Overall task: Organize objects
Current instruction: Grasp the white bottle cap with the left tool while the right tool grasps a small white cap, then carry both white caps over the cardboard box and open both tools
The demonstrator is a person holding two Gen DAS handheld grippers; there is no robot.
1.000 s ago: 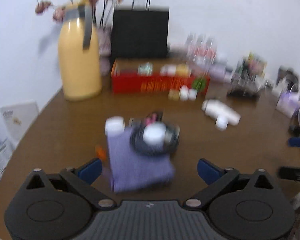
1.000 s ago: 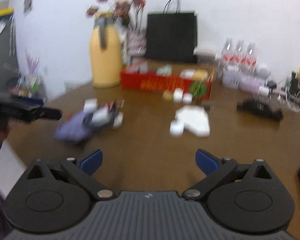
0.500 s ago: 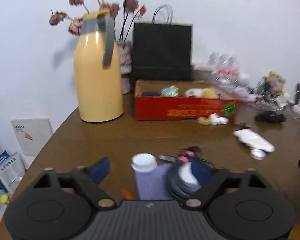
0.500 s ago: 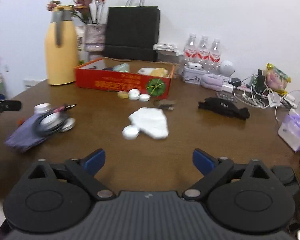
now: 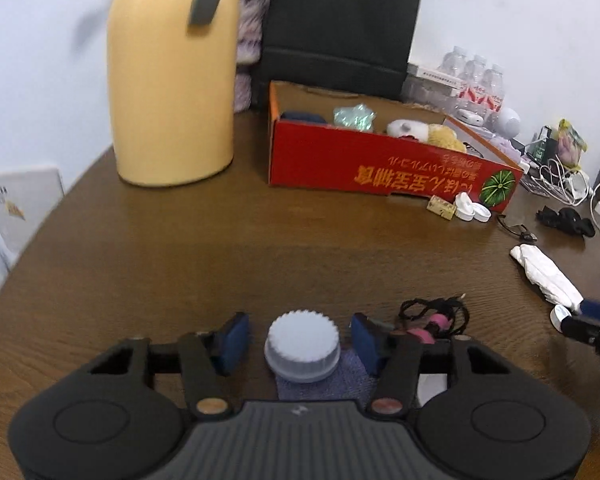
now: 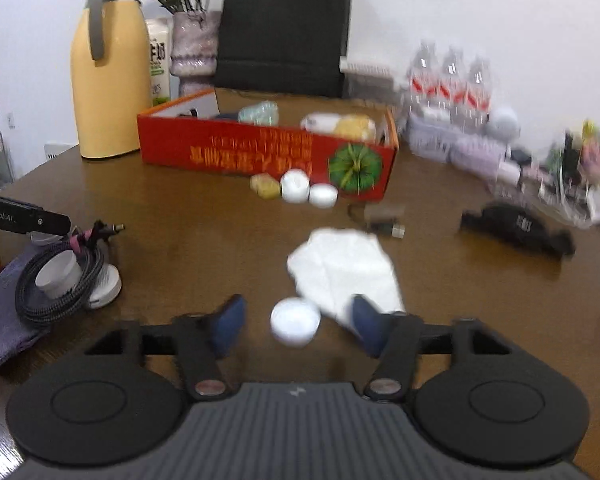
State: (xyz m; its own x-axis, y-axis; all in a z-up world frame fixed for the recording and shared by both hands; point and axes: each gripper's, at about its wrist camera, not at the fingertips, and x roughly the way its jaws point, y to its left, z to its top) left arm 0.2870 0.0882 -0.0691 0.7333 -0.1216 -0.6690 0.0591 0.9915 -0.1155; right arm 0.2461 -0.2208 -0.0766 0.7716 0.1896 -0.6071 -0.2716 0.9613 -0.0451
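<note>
both grippers now closing, left gripper round white-capped jar, right gripper round white lid

white cap between closing fingers

The left gripper points down toward the bench, and its two blue fingers are closing, one on each side of a white ridged cap, with gaps left. The right gripper also tilts down, fingers closing around a small white round lid, not touching it.
</note>
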